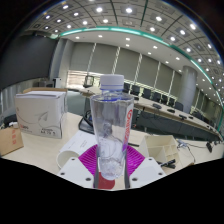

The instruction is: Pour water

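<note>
A clear plastic water bottle (111, 125) with a white cap and a red label stripe stands upright between my fingers. My gripper (111, 168) is shut on the water bottle, with both magenta pads (92, 160) pressed against its lower half. Its base is hidden behind the gripper body. The bottle is lifted above the white table (40, 150). I cannot see any cup or other receiving vessel.
A white cardboard box (42, 112) sits on the table to the left of the bottle, with a brown box (10, 139) beside it. Small white items (160, 147) lie to the right. Long desks with chairs (160, 100) and windows fill the room beyond.
</note>
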